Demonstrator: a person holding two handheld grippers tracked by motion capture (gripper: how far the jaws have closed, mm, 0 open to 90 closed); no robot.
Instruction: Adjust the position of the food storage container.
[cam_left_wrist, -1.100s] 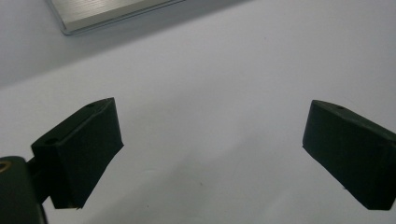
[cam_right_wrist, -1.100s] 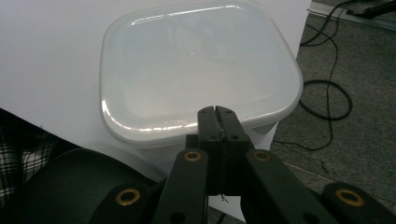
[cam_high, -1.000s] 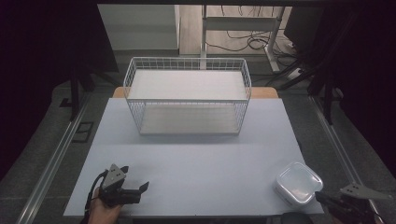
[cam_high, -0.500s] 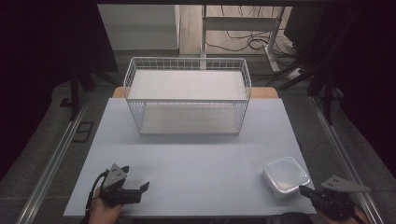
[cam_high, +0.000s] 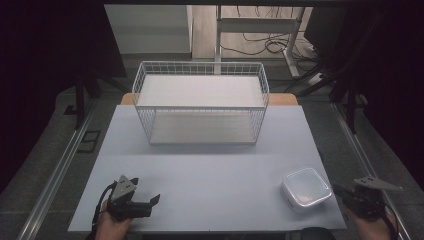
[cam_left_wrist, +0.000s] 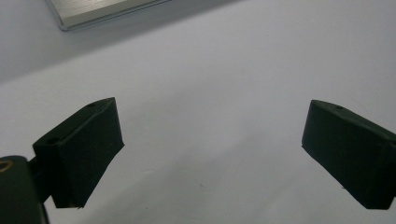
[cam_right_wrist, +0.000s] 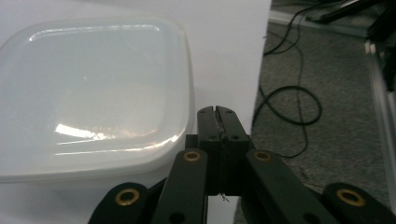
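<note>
**Right gripper shut beside box, left gripper wide open**

The table (cam_high: 200, 170) is seen from above, pale and flat, with both grippers held at its near edge. A wire basket (cam_high: 200, 107) stands at the far side, well ahead of both grippers and between them across the width.

The box (cam_high: 306, 188), white with a translucent lid, sits at the near right corner of the table, just left of the right gripper (cam_high: 345, 192). In the right gripper view the box (cam_right_wrist: 93, 98) is seen just beside and to the left of the jaw tips; whether it is touched cannot be told. The right gripper (cam_right_wrist: 218, 112) is fully closed, pads pressed together, nothing between them. Grey floor and a black cable (cam_right_wrist: 289, 116) are seen to its right, past the table edge.

The left gripper (cam_high: 150, 202) is held low over the near left corner, well apart from the box. In its own view the left gripper (cam_left_wrist: 210, 144) is spread wide, with bare table between the jaws.
</note>
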